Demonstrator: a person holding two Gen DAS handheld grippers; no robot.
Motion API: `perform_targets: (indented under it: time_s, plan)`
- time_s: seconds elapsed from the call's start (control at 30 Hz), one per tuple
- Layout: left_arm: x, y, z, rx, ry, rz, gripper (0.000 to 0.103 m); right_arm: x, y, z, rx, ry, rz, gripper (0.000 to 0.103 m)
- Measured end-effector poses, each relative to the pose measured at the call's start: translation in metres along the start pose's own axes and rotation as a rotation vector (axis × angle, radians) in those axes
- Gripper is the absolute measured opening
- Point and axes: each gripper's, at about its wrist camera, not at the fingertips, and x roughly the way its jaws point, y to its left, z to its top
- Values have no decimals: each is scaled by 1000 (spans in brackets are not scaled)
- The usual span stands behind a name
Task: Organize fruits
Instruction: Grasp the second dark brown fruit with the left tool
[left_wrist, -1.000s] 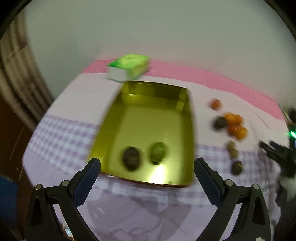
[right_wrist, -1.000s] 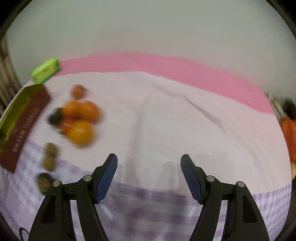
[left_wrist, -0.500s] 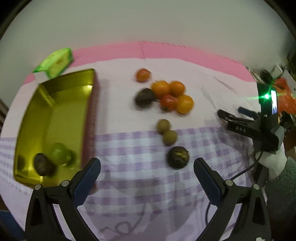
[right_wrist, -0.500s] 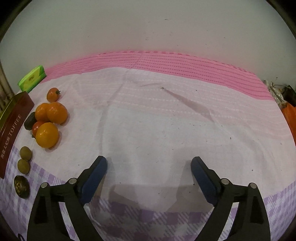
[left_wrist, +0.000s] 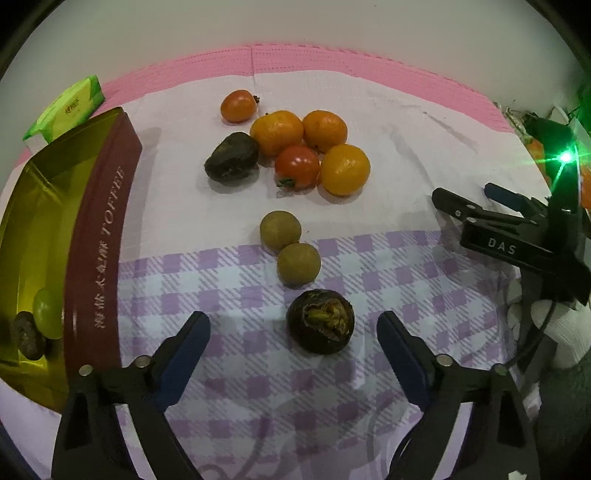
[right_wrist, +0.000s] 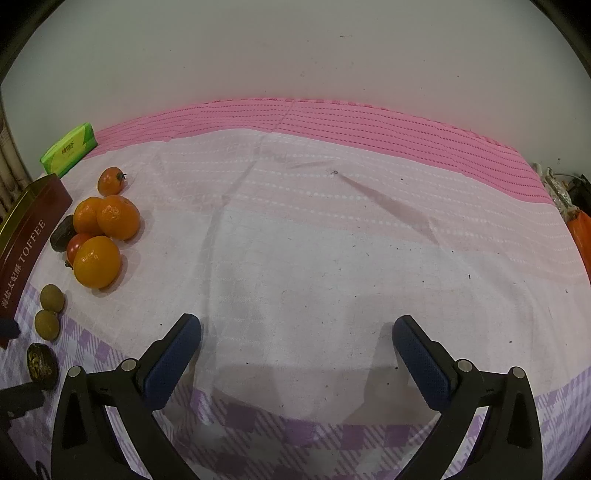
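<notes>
My left gripper is open and empty, with a dark cracked fruit lying between its fingertips on the cloth. Beyond it lie two small tan fruits, three oranges, two tomatoes and a dark avocado. A gold toffee tin stands at the left and holds a green fruit and a dark fruit. My right gripper is open and empty over bare cloth; the fruit pile lies far to its left.
A green tissue pack lies behind the tin, also seen in the right wrist view. The right gripper shows at the right edge of the left wrist view. Clutter lies at the table's far right edge.
My left gripper has swung right from the tin and come down close to the dark cracked fruit. My right gripper has opened wider and shifted slightly.
</notes>
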Motion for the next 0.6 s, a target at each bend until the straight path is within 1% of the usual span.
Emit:
perform_targets:
  time_s: [0.03,0.07,0.23,0.3,0.47,0.6]
  plan:
    - [1,0,1,2,0,2,78,0,0,0,0,0,0,103]
    - [2,0,1,1,4,1,70,0,0,0,0,0,0,103]
    - [4,-2,5,6,-8,-13,61,-1,0,-1,0,-1,0,103]
    - [4,-3,5,16,-12,-8,54,0,0,-1,0,-1,0,103]
    - [3,-6,4,26,-14,-15,49,0,0,-1,0,-1,0,103]
    - [2,-8,1,41,-17,-10,37,0,0,-1,0,-1,0,103]
